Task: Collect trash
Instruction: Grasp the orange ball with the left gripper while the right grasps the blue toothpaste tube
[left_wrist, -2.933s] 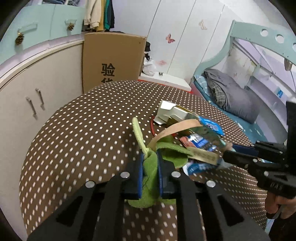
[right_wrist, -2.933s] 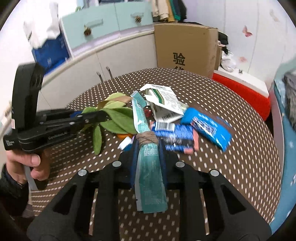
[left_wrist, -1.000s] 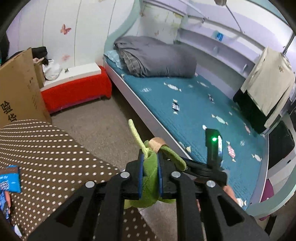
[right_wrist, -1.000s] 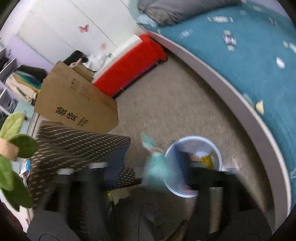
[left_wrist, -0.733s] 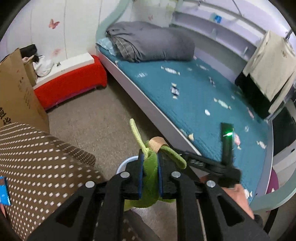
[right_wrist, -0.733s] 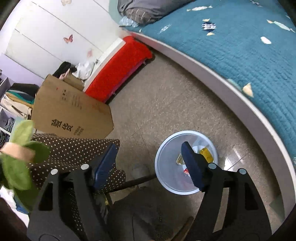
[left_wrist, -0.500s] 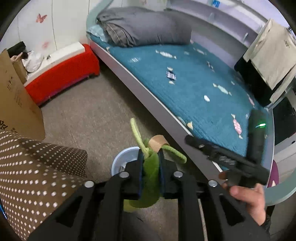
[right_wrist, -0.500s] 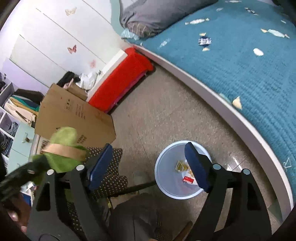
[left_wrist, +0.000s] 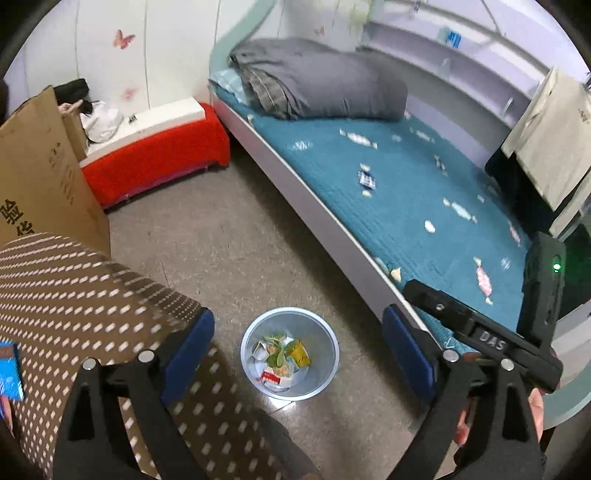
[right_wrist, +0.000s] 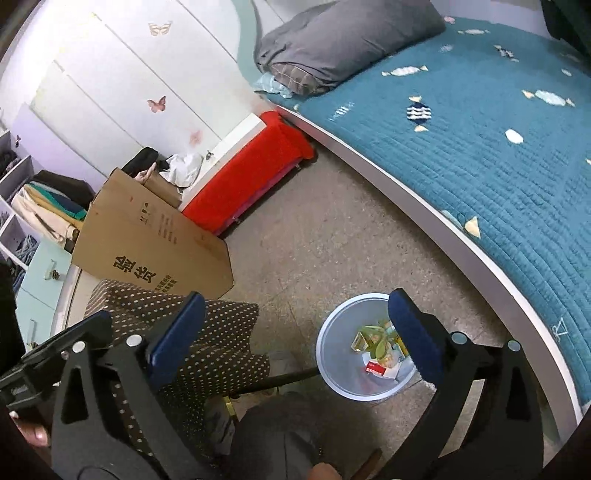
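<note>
Left tool (left_wrist: 298, 356) and right tool (right_wrist: 295, 334) gaping wide, empty, above bin (left_wrist: 327, 373), bare floor (left_wrist: 236, 236) around rim.

Brown tablecloth (left_wrist: 74, 280) (white-dotted), red bench (left_wrist: 155, 162)

Both grippers are black plastic frames with triangular cut-outs and silver screws. The left gripper (left_wrist: 297, 354) and right gripper (right_wrist: 295, 334) carry blue finger pads (left_wrist: 188, 349).

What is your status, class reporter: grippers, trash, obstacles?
Left gripper open, empty, above the bin. Right gripper open, empty. Leaves and wrappers lying in the bin. Nothing blocking it.
</note>
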